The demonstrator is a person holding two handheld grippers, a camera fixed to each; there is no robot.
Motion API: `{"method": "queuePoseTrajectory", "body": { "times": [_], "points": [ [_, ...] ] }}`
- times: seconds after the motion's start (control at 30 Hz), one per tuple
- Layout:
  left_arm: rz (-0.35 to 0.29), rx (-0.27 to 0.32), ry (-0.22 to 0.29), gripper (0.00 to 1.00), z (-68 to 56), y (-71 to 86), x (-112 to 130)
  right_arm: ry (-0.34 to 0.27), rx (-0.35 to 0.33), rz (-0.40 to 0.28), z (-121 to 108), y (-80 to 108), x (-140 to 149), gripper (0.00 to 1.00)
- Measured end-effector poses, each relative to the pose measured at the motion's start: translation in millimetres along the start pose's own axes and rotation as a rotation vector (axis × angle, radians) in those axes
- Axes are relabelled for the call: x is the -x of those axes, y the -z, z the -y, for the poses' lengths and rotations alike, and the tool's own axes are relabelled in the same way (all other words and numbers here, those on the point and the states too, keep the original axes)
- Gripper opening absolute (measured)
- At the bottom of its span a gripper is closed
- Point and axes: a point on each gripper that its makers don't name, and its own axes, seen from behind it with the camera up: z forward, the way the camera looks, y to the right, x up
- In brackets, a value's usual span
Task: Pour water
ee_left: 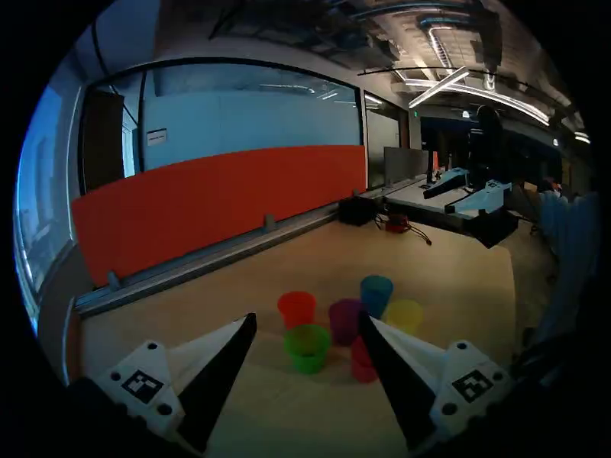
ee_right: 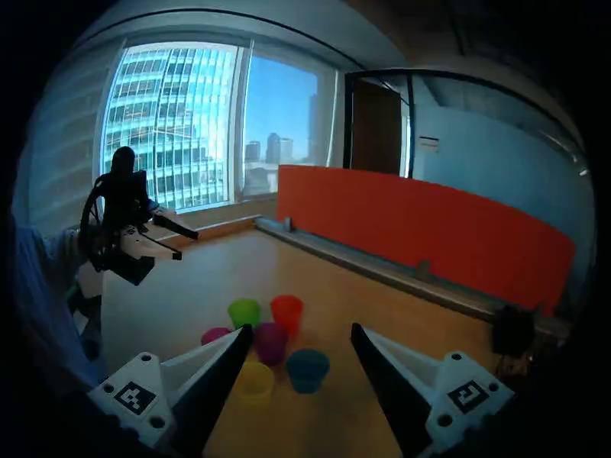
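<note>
Now my left gripper (ee_left: 306,317) and right gripper (ee_right: 300,327) both gape wide, holding nothing, and the cups (ee_left: 345,319) cluster on the table (ee_left: 458,282) well in from its far edge, dead ahead: green cup (ee_left: 308,347) centred before the left, blue cup (ee_right: 307,369) before the right.

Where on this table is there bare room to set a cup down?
Bare table lies between the cup cluster and the orange partition, and beyond the blue cup toward the black box. Crowded within that cluster of six.
</note>
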Motion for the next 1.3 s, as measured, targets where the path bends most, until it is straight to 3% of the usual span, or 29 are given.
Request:
{"method": "queuePoseTrajectory", "body": {
  "times": [0.5,1.3],
  "points": [
    [0.119,0.031,-0.006,0.99,4.0,-33.7,56.8,0.041,-0.023,0.104,-12.0,-34.7,53.8,1.0],
    [0.235,0.12,0.038,0.99,6.2,-86.4,108.2,0.043,-0.09,0.248,-24.0,-89.1,132.5,1.0]
  ]
}}
